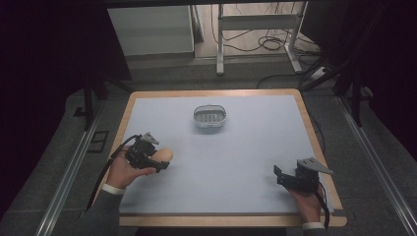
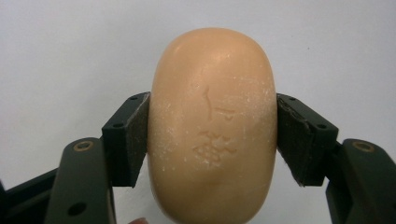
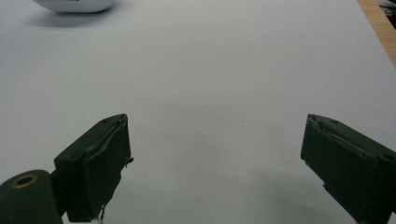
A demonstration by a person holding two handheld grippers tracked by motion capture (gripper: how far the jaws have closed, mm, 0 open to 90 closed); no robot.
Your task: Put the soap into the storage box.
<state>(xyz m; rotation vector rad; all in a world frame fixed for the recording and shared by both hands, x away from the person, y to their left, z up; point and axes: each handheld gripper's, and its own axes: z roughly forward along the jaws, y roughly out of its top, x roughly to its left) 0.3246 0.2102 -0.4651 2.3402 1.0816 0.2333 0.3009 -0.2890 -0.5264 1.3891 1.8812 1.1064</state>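
Note:
An oval tan bar of soap (image 2: 212, 126) with an embossed mark fills the space between my left gripper's (image 2: 212, 135) two pads, which press on its sides. From above, that left gripper (image 1: 160, 161) sits at the table's left with the soap (image 1: 163, 155) sticking out toward the middle. At the front right my right gripper (image 1: 279, 175) rests low over the mat. Its jaws stand wide apart around bare mat in the right gripper view (image 3: 215, 158). A white oval soap dish (image 1: 210, 116) with a slotted floor stands at the far middle, its edge (image 3: 74, 5) peeking in at the top left.
A pale blue-grey mat (image 1: 226, 162) covers the wooden table (image 1: 314, 142). Beyond the far edge stand a white frame (image 1: 255, 29) and loose cables (image 1: 268, 42) on the floor. Metal rails (image 1: 64, 182) run along both sides.

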